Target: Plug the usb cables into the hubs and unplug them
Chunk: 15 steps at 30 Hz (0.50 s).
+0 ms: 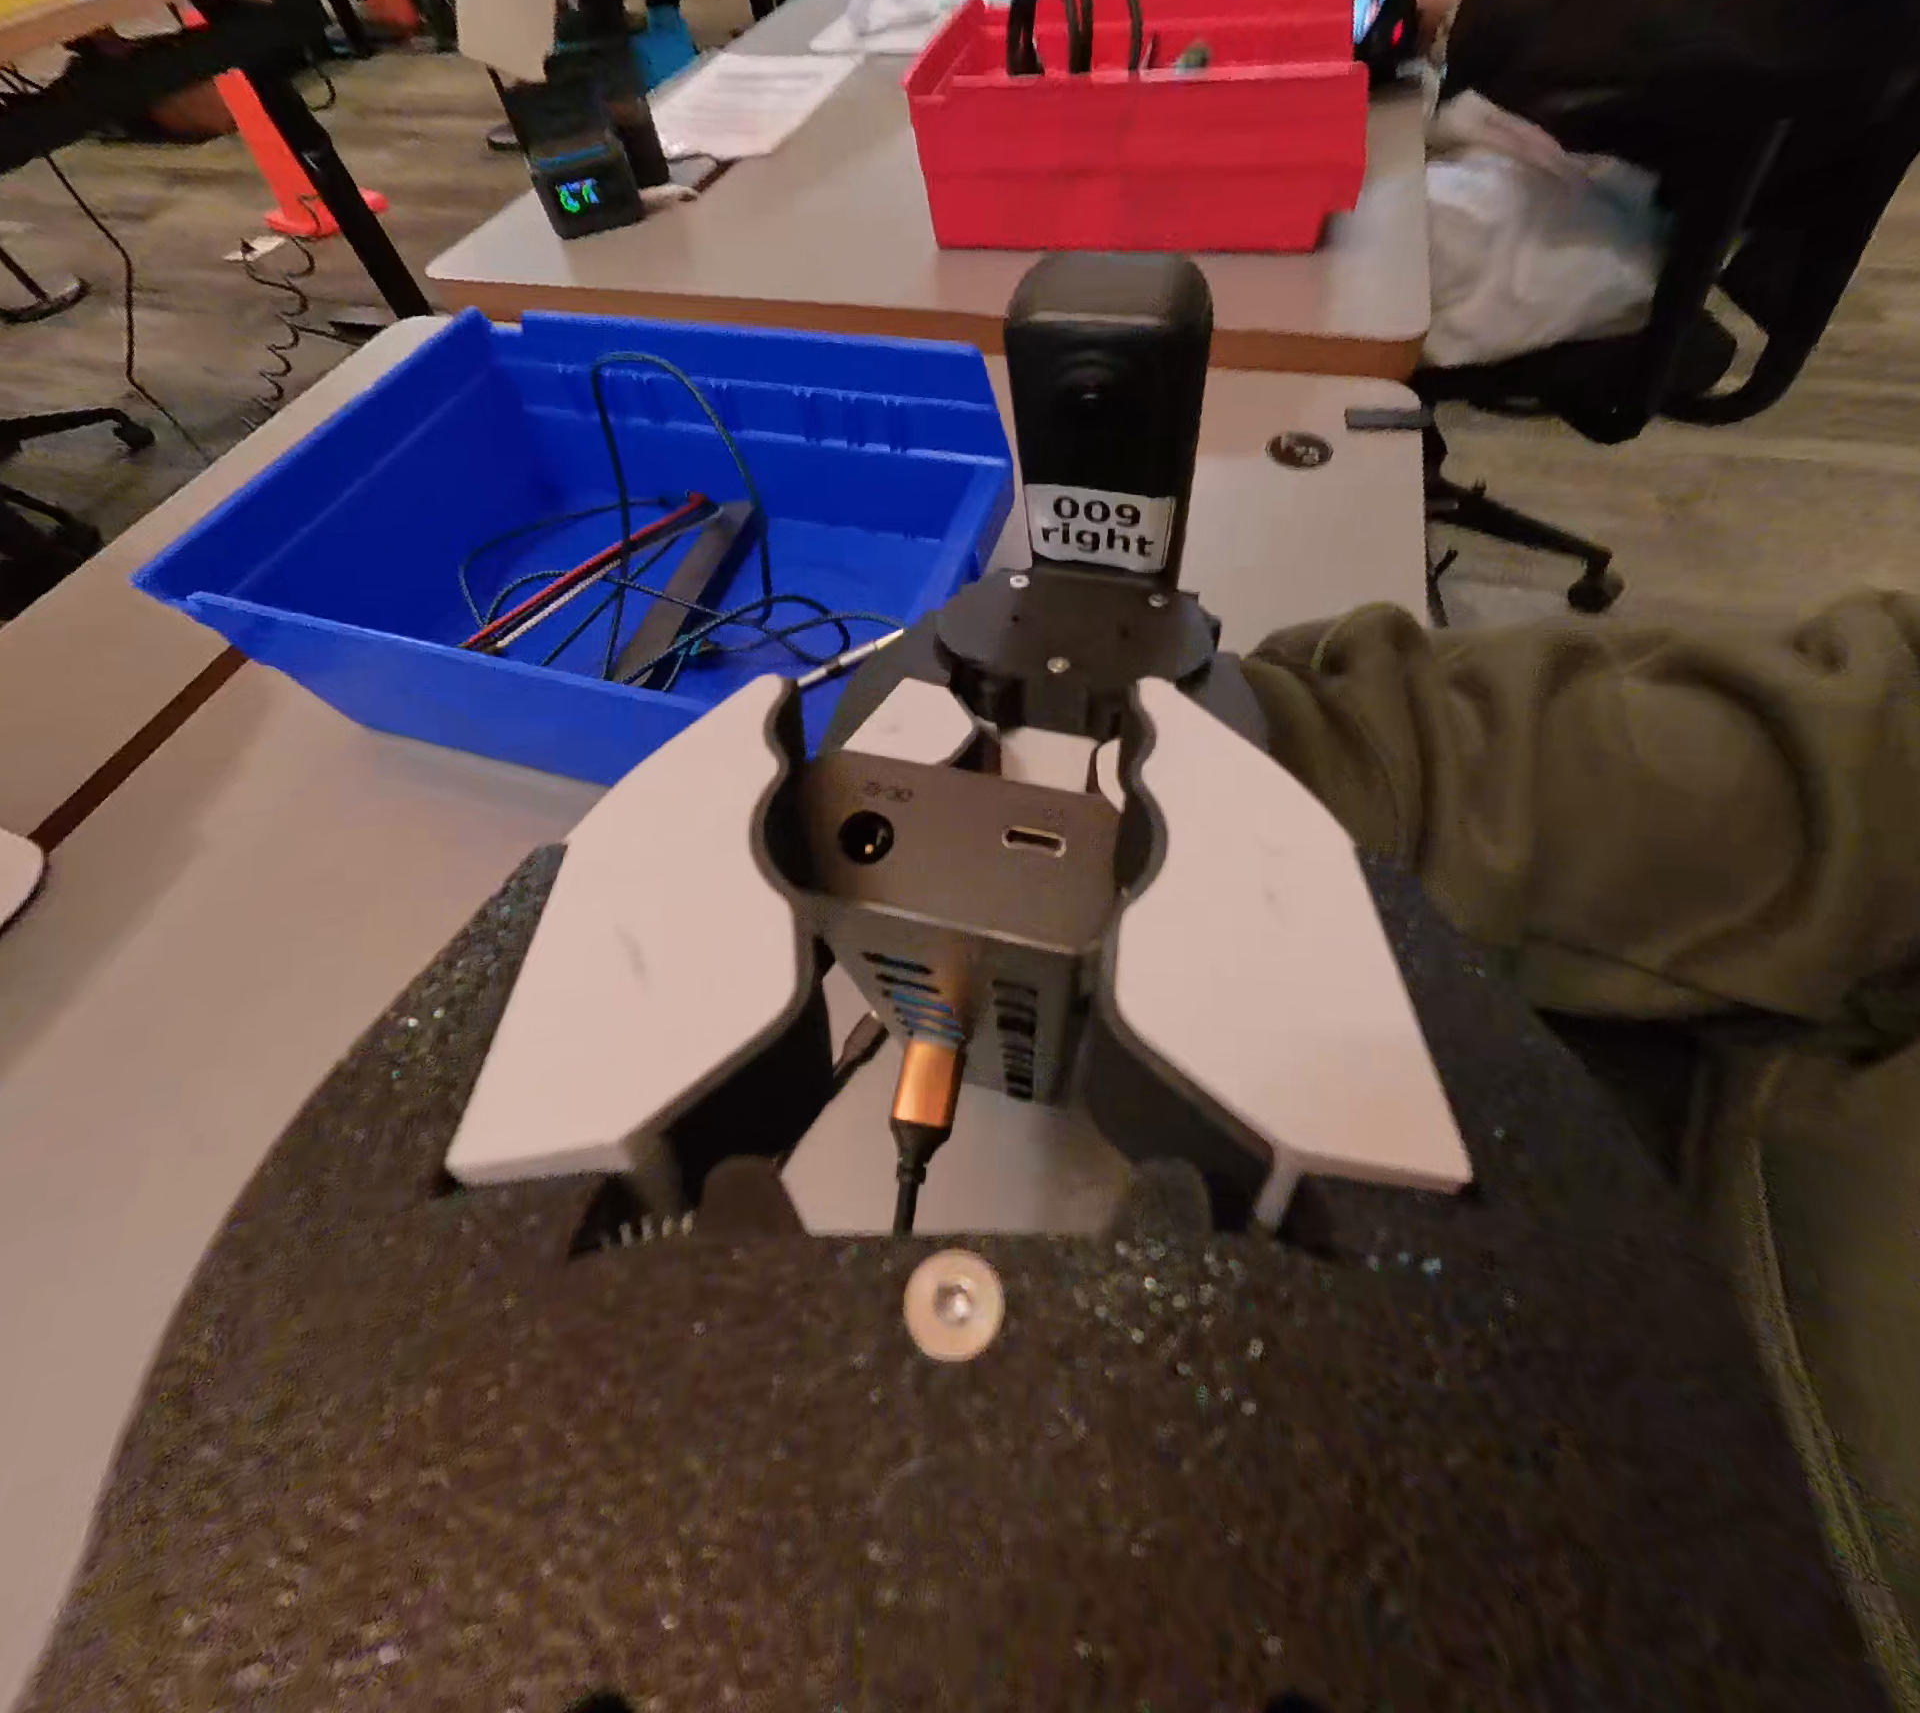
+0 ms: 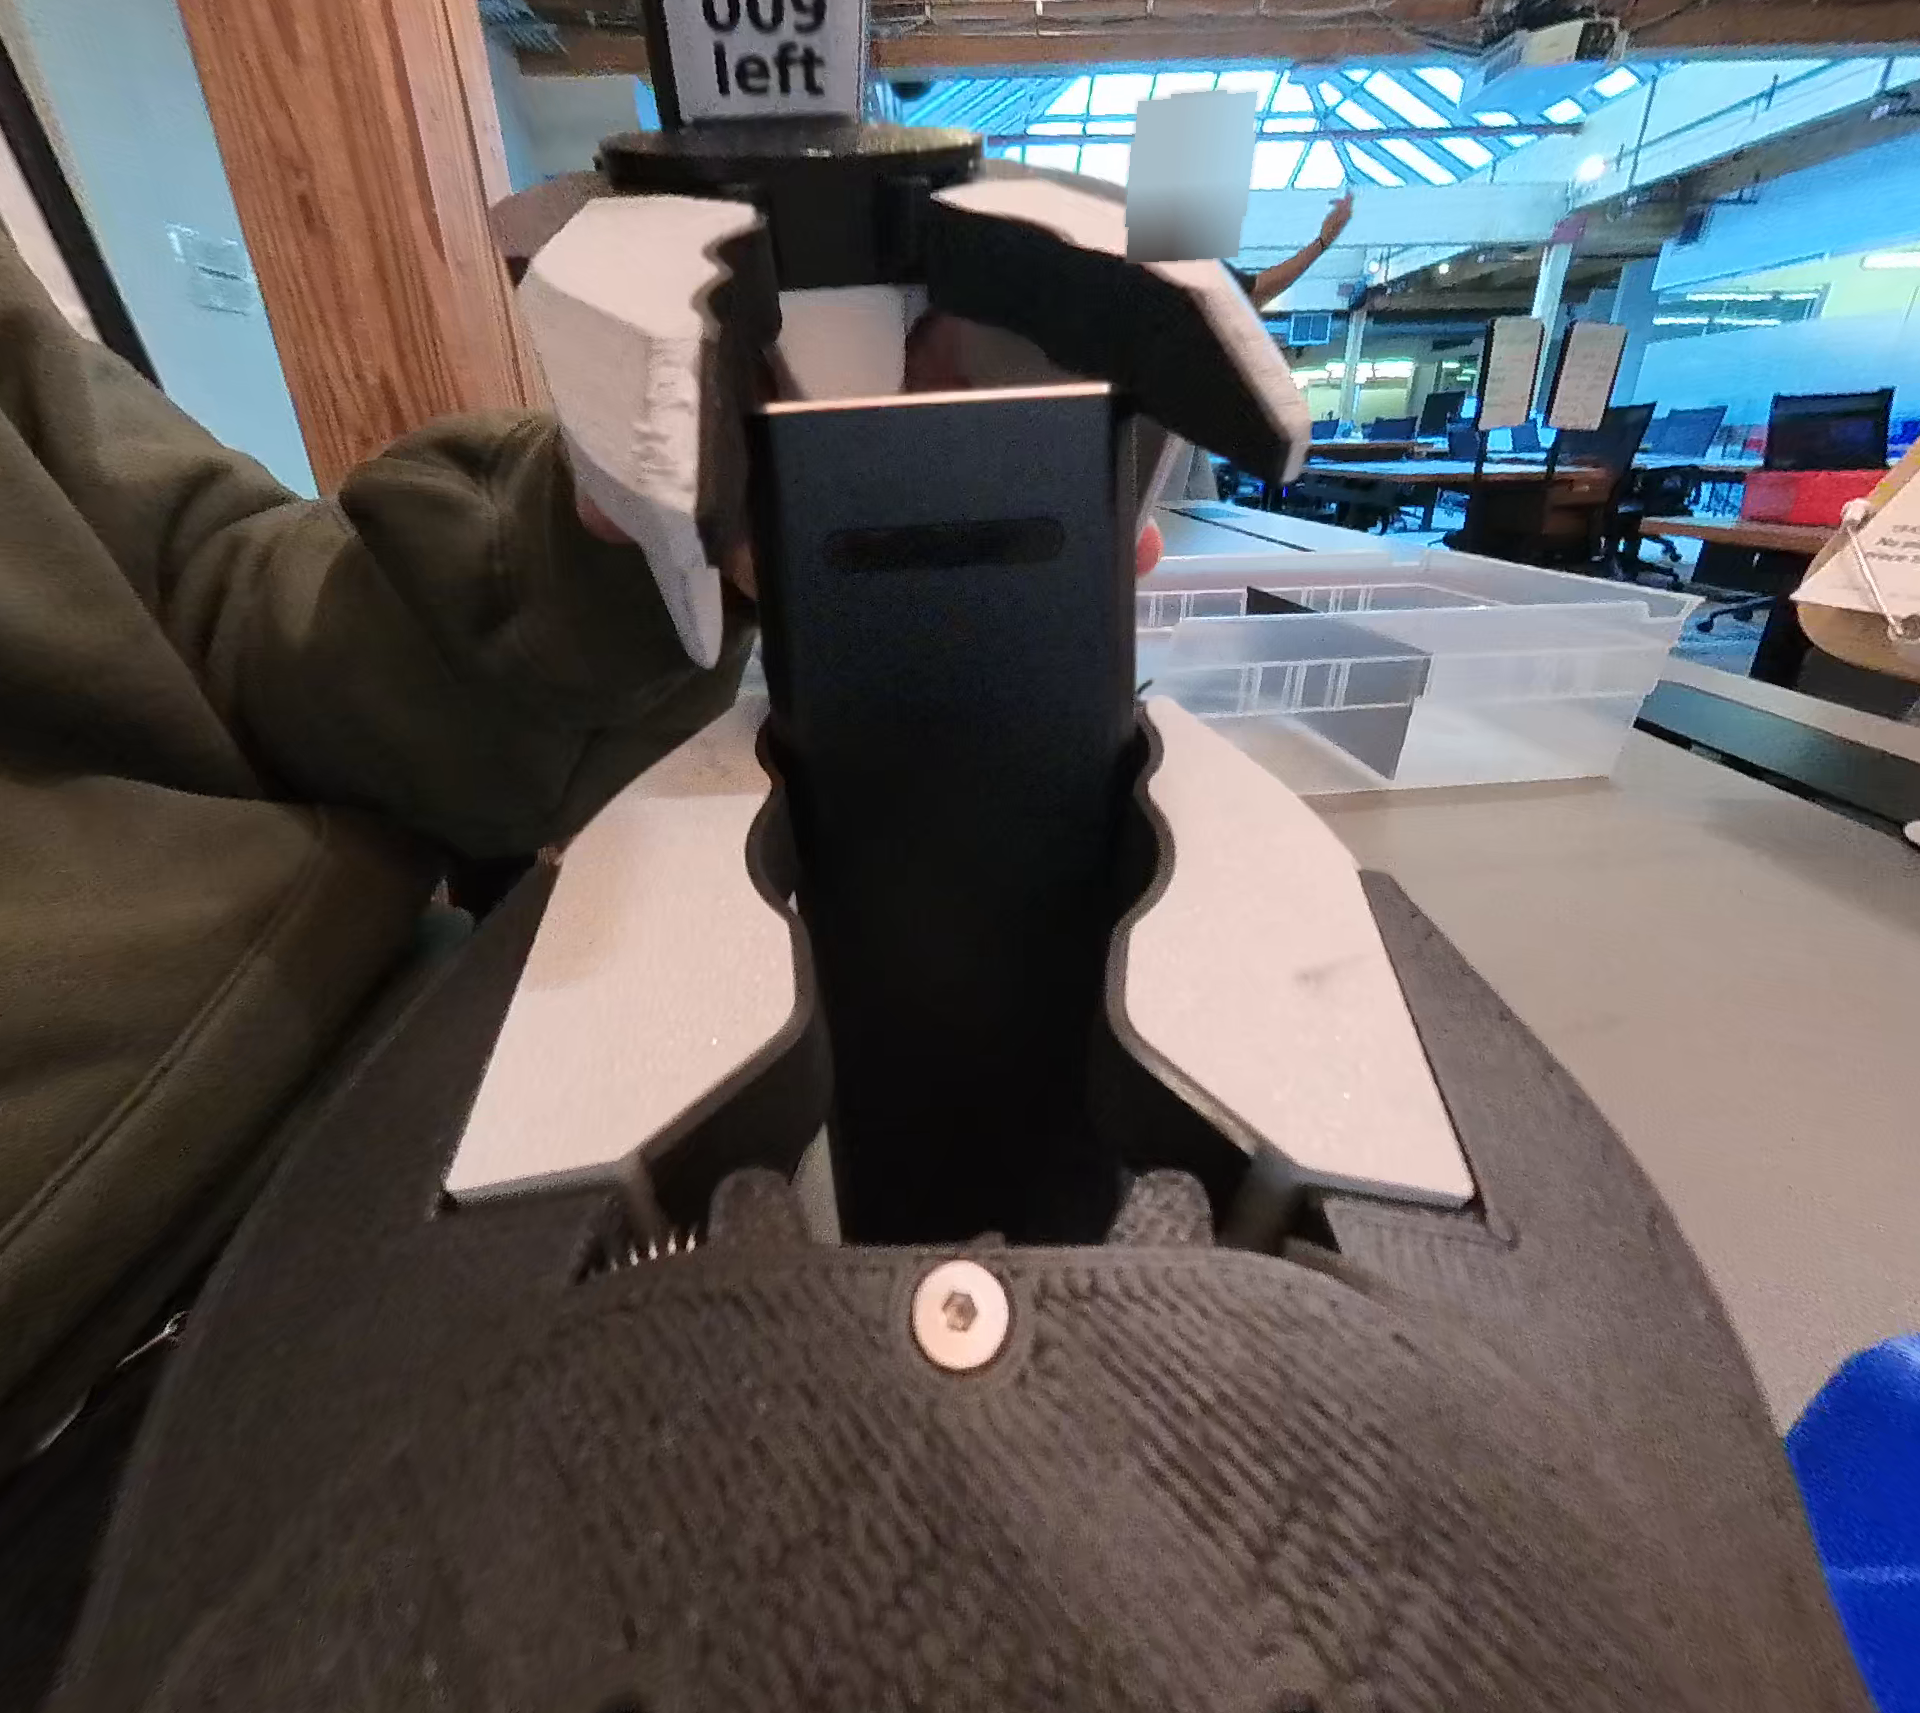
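1. While both tongs clench one dark USB hub [image 1: 951, 874] above the desk [image 1: 260, 915], left tongs [image 1: 951, 842] and right tongs [image 2: 956, 790] meet end to end.
2. Copper-collared USB cable [image 1: 925, 1092] sits plugged into the hub.
3. Blue bin [image 1: 582, 541] nearby holds loose cables [image 1: 665, 593].

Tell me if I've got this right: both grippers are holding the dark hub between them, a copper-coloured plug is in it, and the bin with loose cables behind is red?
Nearly. In the left wrist view the bin with the loose cables is blue; the red bin stands farther back on another table. The rest holds: left gripper and right gripper both clamp the dark hub, with the copper-coloured plug in it.
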Motion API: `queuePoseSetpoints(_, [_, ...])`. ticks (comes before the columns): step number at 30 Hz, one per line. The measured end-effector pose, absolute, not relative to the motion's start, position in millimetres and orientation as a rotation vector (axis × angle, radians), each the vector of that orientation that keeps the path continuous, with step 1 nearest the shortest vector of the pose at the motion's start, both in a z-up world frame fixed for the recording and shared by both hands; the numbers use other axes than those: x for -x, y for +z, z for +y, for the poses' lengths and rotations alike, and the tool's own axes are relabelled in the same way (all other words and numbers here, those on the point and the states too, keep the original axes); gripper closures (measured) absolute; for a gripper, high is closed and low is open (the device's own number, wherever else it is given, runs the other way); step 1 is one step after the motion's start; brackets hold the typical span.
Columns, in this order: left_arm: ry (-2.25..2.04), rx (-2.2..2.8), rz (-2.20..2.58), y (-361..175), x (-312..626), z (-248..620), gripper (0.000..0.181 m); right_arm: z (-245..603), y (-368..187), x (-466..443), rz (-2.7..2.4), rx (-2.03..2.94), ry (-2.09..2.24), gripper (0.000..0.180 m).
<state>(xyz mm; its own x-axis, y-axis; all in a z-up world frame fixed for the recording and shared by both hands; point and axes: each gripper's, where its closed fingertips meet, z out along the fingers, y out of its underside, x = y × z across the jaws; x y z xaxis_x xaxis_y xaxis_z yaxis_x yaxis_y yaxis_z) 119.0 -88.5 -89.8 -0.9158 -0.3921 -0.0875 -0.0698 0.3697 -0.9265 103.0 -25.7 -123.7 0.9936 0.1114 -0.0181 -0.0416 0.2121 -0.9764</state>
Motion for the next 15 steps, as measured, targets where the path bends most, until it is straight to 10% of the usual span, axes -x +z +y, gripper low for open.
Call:
queuePoseSetpoints(3, [-1.543, 0.408, 2.384, -85.3, -124.0, -88.1, 0.125, -26.2, -117.6, -109.9, -0.018, 1.305, 0.101, 0.117])
queuePoseSetpoints(5, [-1.715, 0.401, 2.269, -55.0, -126.7, -85.5, 0.181, -25.3, -131.5, -124.7, 0.067, 1.369, 0.059, 0.116])
queuePoseSetpoints(9, [-1.702, 0.385, 2.205, -25.6, -141.2, -73.2, 0.18, -23.1, -131.5, -114.5, -0.026, 1.39, -0.015, 0.119])
queuePoseSetpoints(15, [-1.409, 0.227, 2.526, -109.9, -124.5, -67.7, 0.102, -23.5, -133.7, -116.0, -0.021, 1.384, 0.027, 0.117])
